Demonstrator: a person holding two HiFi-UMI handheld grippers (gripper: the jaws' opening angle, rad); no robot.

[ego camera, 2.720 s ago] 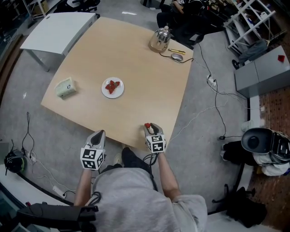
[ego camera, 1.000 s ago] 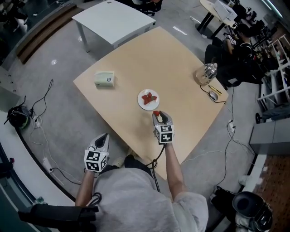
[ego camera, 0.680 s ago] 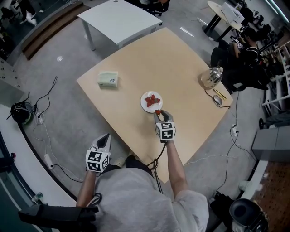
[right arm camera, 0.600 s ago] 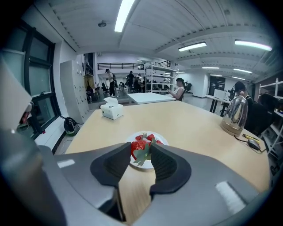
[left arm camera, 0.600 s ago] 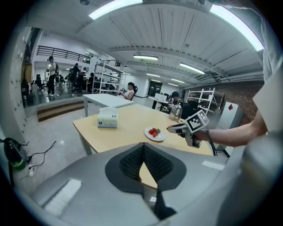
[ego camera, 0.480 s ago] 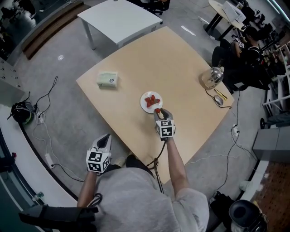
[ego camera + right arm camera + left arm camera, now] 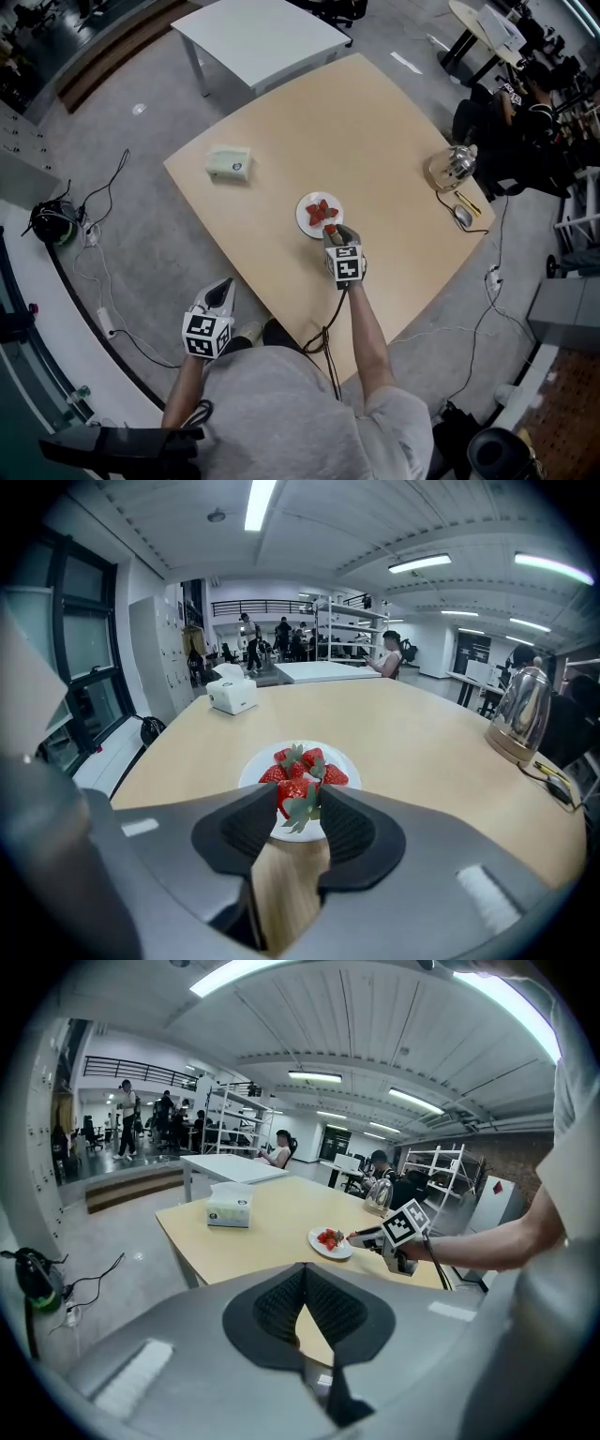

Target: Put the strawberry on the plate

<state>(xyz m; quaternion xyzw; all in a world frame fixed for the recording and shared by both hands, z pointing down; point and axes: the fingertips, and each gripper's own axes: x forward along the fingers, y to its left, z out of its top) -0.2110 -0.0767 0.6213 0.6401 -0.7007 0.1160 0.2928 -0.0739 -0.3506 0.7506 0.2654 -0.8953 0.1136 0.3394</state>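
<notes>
- Count: two tongs, the left tongs [image 7: 223,291] and the right tongs [image 7: 335,233]; one plate [image 7: 303,217]; one box [image 7: 229,164]; one kettle [image 7: 452,167]; one mouse [image 7: 462,216]; one tan table [image 7: 375,131] and one white table [image 7: 262,33] behind it.
- Strawberries: one strawberry [image 7: 294,793] is being carried. About four more are lying bunched on the plate; they overlap, so that count is approximate.
- Change, right side: 2.7 s ago the right tongs were hanging at the table's near edge, well short of the plate. A second ago they were just beside the plate's near rim. Their tips are now reaching over that rim, and the grip on the fruit is unchanged.
- Change, left side: the left tongs are keeping their place off the table's near edge, over the floor.
- Change, other items: the plate, box, kettle and mouse are lying as before on the table. Their shift in the head view is coming from the camera turning.
- Right tongs: they are pinching the strawberry between both pads, close to the tips. The red body is facing the plate and the green leaves are hanging towards the camera.
- Strawberry position: it is sitting over the plate's near rim, just in front of the bunched fruit. Contact with the plate or with the other fruit cannot be told.
- Left tongs: the pads are pressing together at the tips with nothing between them.
</notes>
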